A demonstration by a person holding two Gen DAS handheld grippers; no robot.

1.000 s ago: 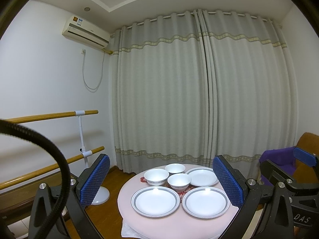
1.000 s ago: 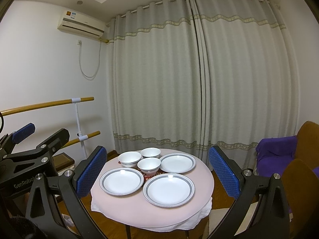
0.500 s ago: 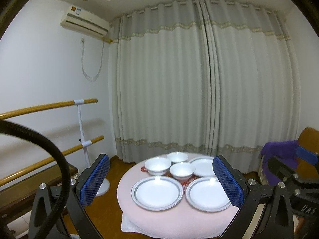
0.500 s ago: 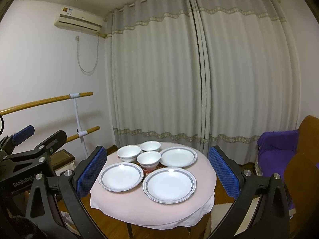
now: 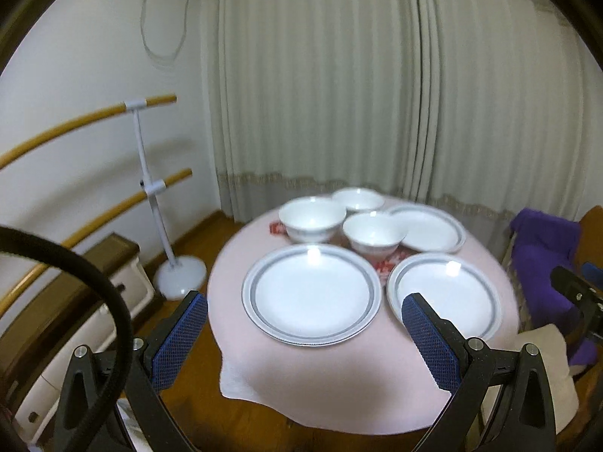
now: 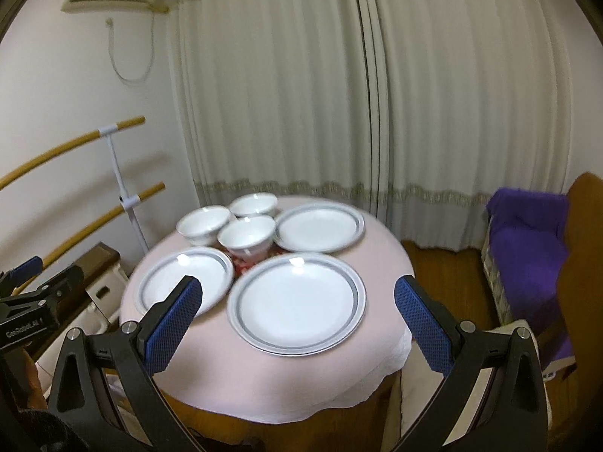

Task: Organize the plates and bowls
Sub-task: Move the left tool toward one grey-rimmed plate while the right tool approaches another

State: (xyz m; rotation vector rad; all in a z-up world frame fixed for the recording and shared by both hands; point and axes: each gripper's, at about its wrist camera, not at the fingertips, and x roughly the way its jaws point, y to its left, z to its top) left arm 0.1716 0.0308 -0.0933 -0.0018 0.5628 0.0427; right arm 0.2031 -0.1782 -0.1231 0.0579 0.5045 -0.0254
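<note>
A round table (image 5: pixel 339 388) (image 6: pixel 294 384) under a pink cloth carries three white plates with grey rims and three white bowls. In the left wrist view the near left plate (image 5: pixel 311 299) lies ahead of my open left gripper (image 5: pixel 305 339), with a second plate (image 5: pixel 446 295) to its right and a third (image 5: pixel 429 228) behind. The bowls (image 5: pixel 312 220) (image 5: pixel 371 233) (image 5: pixel 358 199) cluster at the back. In the right wrist view my open right gripper (image 6: pixel 297 326) hovers before the near right plate (image 6: pixel 297 307). Both grippers hold nothing.
Grey curtains (image 6: pixel 339 94) hang behind the table. Wooden barre rails on a white stand (image 5: pixel 150 188) run along the left wall, with a low cabinet (image 5: pixel 75 301) below. A chair with purple cloth (image 6: pixel 527 233) stands to the right. The other gripper's body (image 6: pixel 34 312) shows at the left edge.
Both grippers have moved forward and tilted down toward the table; the plates and bowls now look larger and nearer. Nothing on the table has moved.
</note>
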